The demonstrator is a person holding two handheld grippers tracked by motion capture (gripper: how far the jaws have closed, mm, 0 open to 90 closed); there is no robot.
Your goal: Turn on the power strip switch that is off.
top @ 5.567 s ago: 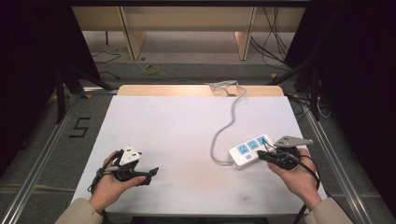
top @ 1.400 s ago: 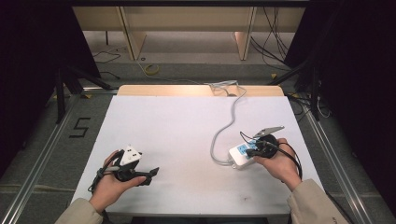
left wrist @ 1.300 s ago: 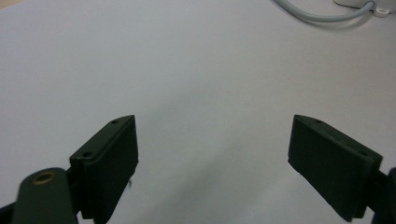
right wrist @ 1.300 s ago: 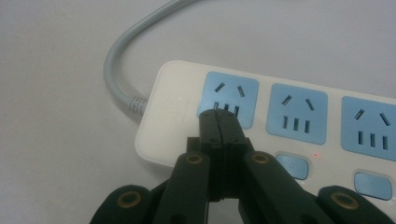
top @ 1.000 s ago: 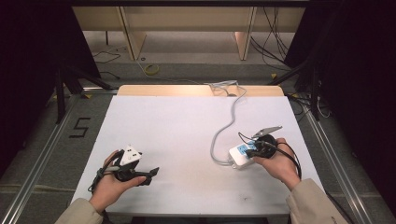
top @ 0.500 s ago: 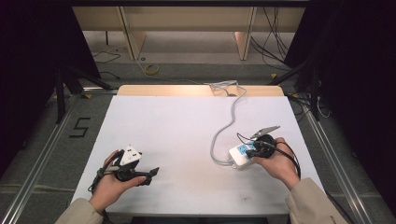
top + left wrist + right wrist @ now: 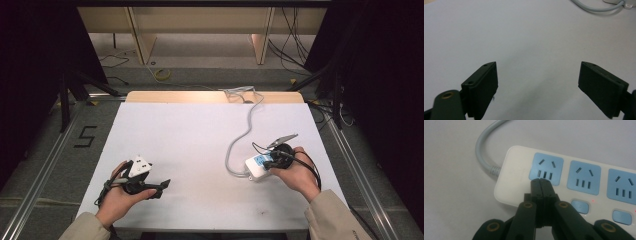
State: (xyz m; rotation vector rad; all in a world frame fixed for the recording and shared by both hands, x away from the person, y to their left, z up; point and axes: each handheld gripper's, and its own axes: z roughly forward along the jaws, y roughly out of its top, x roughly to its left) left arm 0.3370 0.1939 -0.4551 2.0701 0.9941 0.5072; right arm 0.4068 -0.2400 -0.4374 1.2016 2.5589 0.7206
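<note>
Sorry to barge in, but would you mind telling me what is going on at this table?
A person works a gripper in each hand over a white table. The right gripper, its fingers shut with nothing between them, is pressed tip-first onto a white power strip beside its end socket, near the grey cord. The left gripper rests open over bare tabletop, away from the strip.

The power strip (image 7: 258,167) lies on the worktop (image 7: 200,130) at the frame's lower right, its cable (image 7: 245,131) running up to the far edge. The right tongs (image 7: 270,163) sit over its near end. The left tongs (image 7: 159,187) rest at lower left, well apart.
</note>
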